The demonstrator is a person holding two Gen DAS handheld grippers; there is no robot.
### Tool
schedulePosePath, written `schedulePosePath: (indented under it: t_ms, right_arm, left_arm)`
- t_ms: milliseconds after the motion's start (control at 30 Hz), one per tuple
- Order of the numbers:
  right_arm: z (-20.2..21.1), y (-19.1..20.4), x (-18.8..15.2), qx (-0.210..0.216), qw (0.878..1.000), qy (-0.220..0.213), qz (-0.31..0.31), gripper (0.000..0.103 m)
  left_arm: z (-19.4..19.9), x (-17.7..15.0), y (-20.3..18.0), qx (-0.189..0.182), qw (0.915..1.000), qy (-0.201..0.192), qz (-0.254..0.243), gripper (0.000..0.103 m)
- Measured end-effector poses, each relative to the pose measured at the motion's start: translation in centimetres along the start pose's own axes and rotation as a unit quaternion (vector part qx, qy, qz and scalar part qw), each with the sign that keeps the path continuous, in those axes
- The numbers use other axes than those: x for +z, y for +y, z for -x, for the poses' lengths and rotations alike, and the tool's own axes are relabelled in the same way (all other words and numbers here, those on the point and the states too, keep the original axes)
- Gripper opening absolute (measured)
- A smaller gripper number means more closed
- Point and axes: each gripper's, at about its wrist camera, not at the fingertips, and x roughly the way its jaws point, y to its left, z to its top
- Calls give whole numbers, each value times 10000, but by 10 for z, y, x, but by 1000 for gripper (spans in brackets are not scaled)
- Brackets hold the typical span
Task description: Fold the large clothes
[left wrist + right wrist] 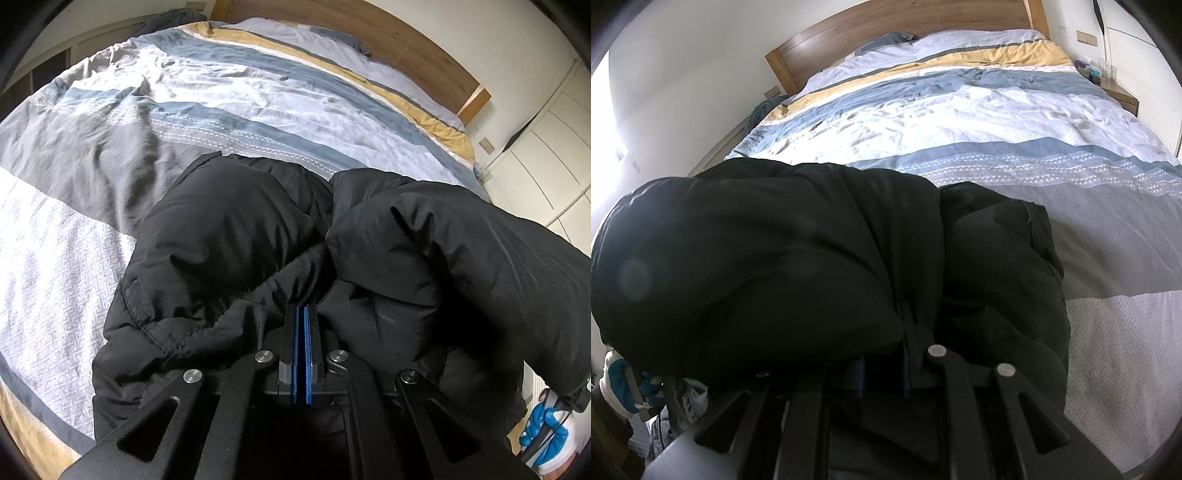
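Black puffer jacket [236,236] bunched at the foot of the striped duvet [192,110], our left gripper [303,314] pressed together at its folds, our right gripper [905,317] pinching its fabric, both nearer us than the wooden headboard [886,26].

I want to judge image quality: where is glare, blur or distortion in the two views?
Left wrist view: fisheye bends the bed edges; the black jacket keeps visible seams. Right wrist view: strong window glare at the left edge, a pale smudge on the jacket, whose folds sink into dark shadow, hiding the right gripper fingertips.

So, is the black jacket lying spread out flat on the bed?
No, the jacket is bunched in puffy folds at the bed's near edge.
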Motion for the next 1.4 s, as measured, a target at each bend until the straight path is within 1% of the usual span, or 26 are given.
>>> schedulePosePath:
  t_ms: [133, 200, 233, 300, 333, 367, 400, 467, 500, 567, 733, 767, 800, 833, 900, 1000, 1067, 1133, 1200, 1267, 1400]
  right_arm:
    - [2, 2, 1, -9, 10000, -5, 43, 14]
    - [2, 3, 1, -32, 10000, -3, 89, 15]
    - [3, 4, 1, -51, 9999, 5, 111, 16]
    - [4, 4, 1, -67, 9999, 11, 118, 24]
    - [5, 4, 1, -69, 9999, 17, 119, 27]
    - [6, 3, 1, -80, 9999, 21, 121, 34]
    - [7, 3, 0, -100, 9999, 21, 130, 41]
    - [9, 2, -1, -107, 9998, 22, 135, 47]
    - [11, 1, -2, -101, 9998, 33, 138, 47]
    - [15, 0, -4, -99, 9998, 82, 158, 48]
    - [36, -3, -13, -40, 9995, 196, 245, 48]
    - [44, -3, -14, -31, 9994, 191, 271, 48]
    - [50, -3, -14, -8, 9994, 172, 287, 48]
    - [58, -3, -12, 15, 9994, 148, 306, 48]
    - [72, -2, -7, 41, 9994, 75, 343, 48]
    - [89, 5, 10, 103, 9990, -84, 418, 49]
    - [95, 13, 24, 195, 9985, -217, 461, 50]
    - [97, 24, 38, 324, 9976, -325, 513, 54]
    - [94, 35, 49, 416, 9968, -381, 563, 58]
    - [88, 49, 59, 511, 9958, -371, 656, 59]
    - [70, 76, 72, 657, 9933, -270, 913, 59]
  left_arm:
    - [4, -1, 4, -72, 9999, -7, 90, 3]
    - [6, 0, 5, -93, 9999, -1, 122, 5]
    - [6, 0, 5, -104, 9998, 0, 141, 9]
    - [10, -1, 7, -166, 9997, -21, 192, 19]
    - [13, -1, 7, -171, 9996, -36, 199, 27]
    - [15, -1, 7, -155, 9997, -59, 187, 33]
    - [17, 0, 7, -139, 9997, -72, 178, 34]
    - [22, -1, 8, -137, 9997, -79, 182, 35]
    - [23, -1, 9, -138, 9997, -75, 192, 35]
    - [27, -1, 12, -114, 9997, -70, 203, 39]
    - [44, 2, 21, -52, 9996, -133, 262, 42]
    - [51, 6, 23, -15, 9994, -195, 290, 48]
    - [57, 10, 24, 13, 9991, -265, 322, 50]
    - [62, 14, 25, 11, 9989, -321, 353, 52]
    - [72, 27, 24, -18, 9982, -450, 385, 52]
    - [84, 45, 14, -94, 9974, -617, 350, 55]
    - [87, 56, 2, -163, 9972, -684, 263, 60]
    - [86, 65, -11, -227, 9972, -691, 149, 62]
    - [83, 73, -28, -316, 9973, -657, -11, 63]
    - [77, 78, -44, -413, 9972, -599, -167, 63]
    - [61, 78, -73, -548, 9962, -476, -472, 64]
